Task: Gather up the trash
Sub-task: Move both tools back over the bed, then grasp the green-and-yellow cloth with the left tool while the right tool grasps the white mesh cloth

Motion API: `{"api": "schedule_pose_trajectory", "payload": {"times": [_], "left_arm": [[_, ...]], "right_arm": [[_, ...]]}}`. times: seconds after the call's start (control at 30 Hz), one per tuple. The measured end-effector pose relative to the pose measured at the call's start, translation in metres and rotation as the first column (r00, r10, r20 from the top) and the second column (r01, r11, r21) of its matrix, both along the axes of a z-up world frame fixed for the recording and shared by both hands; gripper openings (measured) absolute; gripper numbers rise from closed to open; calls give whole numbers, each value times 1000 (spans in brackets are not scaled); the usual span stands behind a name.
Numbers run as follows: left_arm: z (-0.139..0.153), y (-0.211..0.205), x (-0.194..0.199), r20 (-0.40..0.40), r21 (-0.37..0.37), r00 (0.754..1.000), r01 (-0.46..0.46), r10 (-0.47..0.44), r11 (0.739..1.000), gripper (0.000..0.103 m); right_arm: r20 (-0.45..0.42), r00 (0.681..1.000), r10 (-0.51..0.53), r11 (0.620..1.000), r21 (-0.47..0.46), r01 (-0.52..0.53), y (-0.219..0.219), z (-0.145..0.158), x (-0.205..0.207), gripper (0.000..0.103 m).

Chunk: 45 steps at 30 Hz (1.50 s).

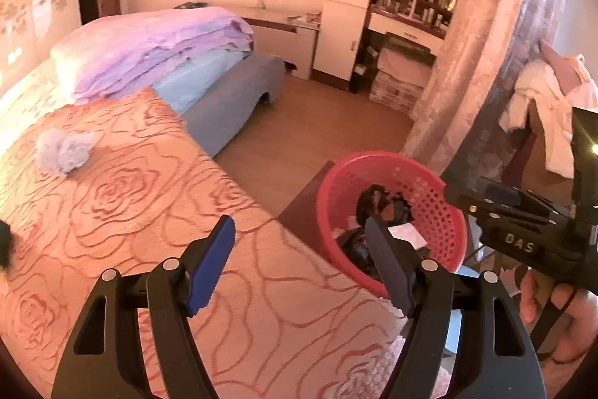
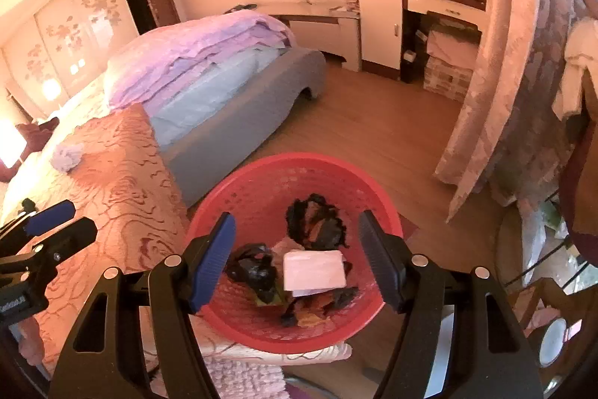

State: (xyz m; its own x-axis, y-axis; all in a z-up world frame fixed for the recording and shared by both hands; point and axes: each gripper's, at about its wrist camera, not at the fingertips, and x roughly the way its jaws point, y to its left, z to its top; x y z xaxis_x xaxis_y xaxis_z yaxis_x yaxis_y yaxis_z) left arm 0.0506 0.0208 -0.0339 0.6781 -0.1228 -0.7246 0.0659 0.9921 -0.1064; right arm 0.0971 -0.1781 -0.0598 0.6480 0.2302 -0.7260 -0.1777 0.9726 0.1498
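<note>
Now your left gripper (image 1: 299, 264) hangs spread and empty over the rose-patterned bedspread (image 1: 123, 197); a crumpled tissue (image 1: 65, 150) lies at its ten o'clock. Your right gripper (image 2: 297, 262), likewise spread and empty, hovers above the red basket (image 2: 258, 174) holding dark wrappers (image 2: 316, 223) and a white packet (image 2: 314, 270).

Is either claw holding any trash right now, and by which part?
Nothing is held. The left claw is empty over the bedspread; the right claw is empty above the red basket.

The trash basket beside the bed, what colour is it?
Red, with perforated walls. The basket shows best in the right wrist view.
</note>
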Motion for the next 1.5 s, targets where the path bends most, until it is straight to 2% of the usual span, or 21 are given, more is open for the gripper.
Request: {"api": "schedule_pose_trajectory", "payload": {"times": [0.23, 0.37, 0.43, 0.63, 0.7, 0.8, 0.87, 0.93, 1.1, 1.13, 1.2, 1.23, 1.3, 1.5], "left_arm": [[5, 43, -16, 9, 21, 993, -116, 116, 993, 72], [9, 87, -27, 13, 15, 974, -228, 228, 973, 72], [11, 112, -32, 14, 15, 956, -293, 293, 956, 72], [11, 193, -51, 24, 48, 871, -492, 491, 869, 73], [9, 220, -56, 30, 64, 834, -551, 550, 832, 72], [6, 251, -62, 34, 75, 791, -612, 611, 787, 72], [3, 267, -60, 19, 71, 776, -630, 630, 774, 72], [-3, 279, -57, -1, 65, 774, -632, 633, 772, 72], [-14, 290, -44, -31, 53, 789, -611, 613, 790, 70], [-15, 289, -42, -32, 55, 792, -607, 609, 793, 67], [-20, 289, -38, -50, 55, 804, -590, 592, 806, 51], [-23, 289, -36, -58, 56, 807, -585, 587, 809, 48], [-28, 288, -36, -68, 62, 809, -581, 584, 811, 32], [-23, 286, -47, -52, 38, 814, -577, 578, 816, 29]], "right_arm": [[26, 997, 75, 997, 6, -75, 27, 10, -18, 71], [44, 990, 132, 991, -3, -132, 48, 15, -30, 72], [50, 986, 159, 987, -10, -159, 59, 16, -36, 72], [49, 974, 222, 975, -13, -222, 85, 18, -50, 72], [45, 971, 234, 972, -15, -234, 90, 17, -53, 72], [33, 969, 245, 970, -13, -245, 95, 13, -56, 72], [24, 969, 248, 969, -15, -247, 98, 10, -56, 72], [16, 969, 246, 969, -15, -246, 98, 8, -56, 72], [6, 971, 240, 971, -14, -240, 97, 3, -53, 72], [4, 971, 239, 971, -14, -239, 96, 2, -53, 72], [2, 972, 235, 972, -14, -235, 95, 0, -51, 72], [1, 972, 233, 972, -14, -233, 95, 0, -51, 72], [1, 973, 231, 973, -14, -231, 94, -1, -51, 72], [8, 971, 238, 971, -17, -238, 94, 1, -51, 72]]}}
